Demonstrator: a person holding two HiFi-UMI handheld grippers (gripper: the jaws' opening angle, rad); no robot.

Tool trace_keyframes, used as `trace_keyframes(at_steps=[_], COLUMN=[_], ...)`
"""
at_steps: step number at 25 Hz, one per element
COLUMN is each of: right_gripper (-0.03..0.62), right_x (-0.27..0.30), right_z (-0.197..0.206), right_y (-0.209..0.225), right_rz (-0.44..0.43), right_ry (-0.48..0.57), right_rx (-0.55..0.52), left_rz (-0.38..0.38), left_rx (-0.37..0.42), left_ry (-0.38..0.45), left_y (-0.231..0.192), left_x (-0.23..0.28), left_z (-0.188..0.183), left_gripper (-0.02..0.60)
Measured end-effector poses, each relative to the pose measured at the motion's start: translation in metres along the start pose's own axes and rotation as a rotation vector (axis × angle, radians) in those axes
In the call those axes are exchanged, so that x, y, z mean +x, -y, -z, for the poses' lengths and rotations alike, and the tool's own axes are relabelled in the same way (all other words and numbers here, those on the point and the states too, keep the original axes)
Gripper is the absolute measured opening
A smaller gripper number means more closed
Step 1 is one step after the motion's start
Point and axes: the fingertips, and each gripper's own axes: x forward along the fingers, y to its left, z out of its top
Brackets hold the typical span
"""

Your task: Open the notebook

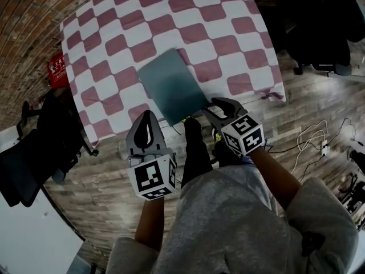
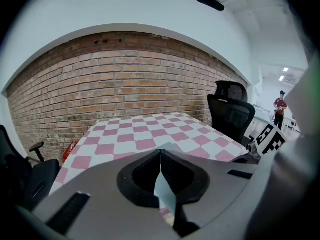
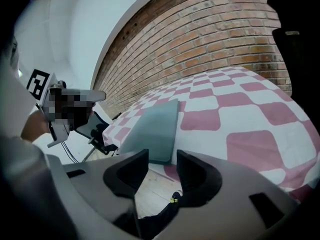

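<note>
A closed teal-grey notebook (image 1: 171, 87) lies flat on the pink-and-white checkered table (image 1: 217, 39), close to its near edge. In the right gripper view the notebook (image 3: 152, 129) sits just beyond the jaws. My right gripper (image 1: 210, 106) hovers off the table's near edge by the notebook's near right corner. It is open (image 3: 162, 166), with only floor between its fingers. My left gripper (image 1: 147, 114) hangs in front of the table edge, near the notebook's near left corner. Its fingertips meet (image 2: 160, 156) with nothing gripped.
Black office chairs stand left of the table (image 1: 40, 147) and at the far right (image 1: 319, 33). A red object (image 1: 57, 70) lies by the brick wall (image 2: 125, 79). Cables (image 1: 311, 141) trail over the wooden floor. A person (image 2: 280, 106) stands far off.
</note>
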Motion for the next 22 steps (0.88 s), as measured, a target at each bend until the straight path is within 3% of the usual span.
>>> trace_keyframes(at_steps=[4,7,11,22], right_gripper=[0.169,0.169,0.169,0.163], right_x=[0.007,0.007,0.009,0.011], right_z=[0.007,0.008,0.010,-0.004], right_y=[0.005,0.004,-0.004,-0.001], right_rz=[0.029,0.060,0.041,-0.075], right_ry=[-0.027,-0.041,-0.042,0.030], right_rx=[-0.040,-0.139,-0.211,0.139], left_rz=[0.002,0.003,-0.002,-0.009], left_rx=[0.001,0.000,-0.004,-0.010], left_ry=[-0.003,-0.004,-0.004,0.003], left_y=[0.002,0.002,0.001,-0.002], left_x=[0.002,0.002,0.000,-0.006], left_z=[0.000,0.000,0.000,-0.001], left_gripper=[0.011,0.011,0.012,0.011])
